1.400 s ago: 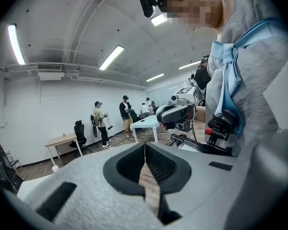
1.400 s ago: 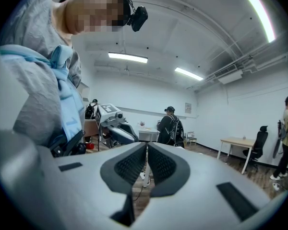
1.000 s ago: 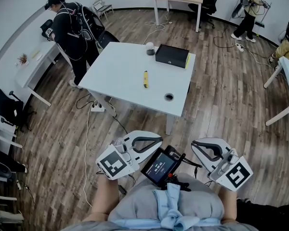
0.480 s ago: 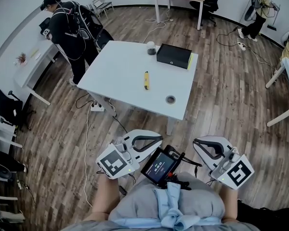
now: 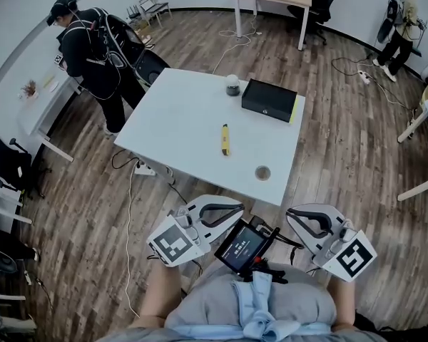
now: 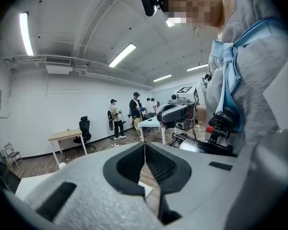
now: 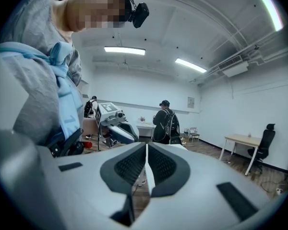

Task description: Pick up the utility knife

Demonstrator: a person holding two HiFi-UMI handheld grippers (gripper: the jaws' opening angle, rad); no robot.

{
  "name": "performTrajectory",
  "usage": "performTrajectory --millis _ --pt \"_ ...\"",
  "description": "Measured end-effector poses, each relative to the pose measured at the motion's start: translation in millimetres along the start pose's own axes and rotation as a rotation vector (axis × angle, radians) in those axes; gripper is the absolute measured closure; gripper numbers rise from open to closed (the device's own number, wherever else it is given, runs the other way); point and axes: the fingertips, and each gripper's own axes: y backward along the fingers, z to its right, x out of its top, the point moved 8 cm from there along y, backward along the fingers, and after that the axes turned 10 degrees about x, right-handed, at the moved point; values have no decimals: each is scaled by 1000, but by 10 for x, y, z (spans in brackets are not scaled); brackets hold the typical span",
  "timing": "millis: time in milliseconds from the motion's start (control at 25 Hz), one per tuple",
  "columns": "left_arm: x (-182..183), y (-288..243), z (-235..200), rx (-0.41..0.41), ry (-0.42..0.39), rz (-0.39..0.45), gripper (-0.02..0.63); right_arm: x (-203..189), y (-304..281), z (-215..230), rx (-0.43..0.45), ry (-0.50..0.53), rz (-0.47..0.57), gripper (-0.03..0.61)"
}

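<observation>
The yellow utility knife (image 5: 225,139) lies near the middle of the white table (image 5: 178,120) in the head view, well ahead of both grippers. My left gripper (image 5: 239,207) and right gripper (image 5: 289,217) hang close to my body below the table's near edge, their tips turned toward each other. In the left gripper view the left gripper (image 6: 145,145) has its pads pressed together with nothing between them. The right gripper (image 7: 147,145) stands shut and empty in the same way. Neither gripper view shows the knife.
On the table stand a black box (image 5: 269,100), a small jar (image 5: 232,85) and a round lid (image 5: 262,172). A person in black (image 5: 89,45) stands at the table's far left corner. A power strip and cables (image 5: 144,169) lie on the floor. A screen device (image 5: 241,246) sits at my chest.
The table and knife have come nearer and lower in the head view as I moved toward them. Both grippers stay shut and keep their pose by my body.
</observation>
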Motion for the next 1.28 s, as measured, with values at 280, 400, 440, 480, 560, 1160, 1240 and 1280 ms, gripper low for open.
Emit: performTrajectory --millis 280,400,440,480,560,1160,1240,1280 --pt "-94 -74 -707 -9 10 18 595 64 -470 457 -19 24 -29 549" --pt "-153 -107 -981 -13 13 24 595 59 -649 632 -34 24 -25 549" --pt "-184 -122 -1067 -20 2 22 595 50 -698 692 -41 23 -29 549" --pt "-215 -140 -1146 -29 -6 21 595 45 -742 749 -49 22 -30 549" --pt "-250 -182 -1283 -41 -1 22 595 50 -812 848 -69 19 -18 549" --pt "-662 -623 -1781 123 149 -14 595 -249 -680 1322 -91 -77 -98 549" --pt "-781 -718 -1849 173 197 -41 595 -274 -600 1447 -82 -83 -108 549" --pt "-843 -759 -1877 194 221 -56 595 -280 -564 1506 -78 -82 -104 549"
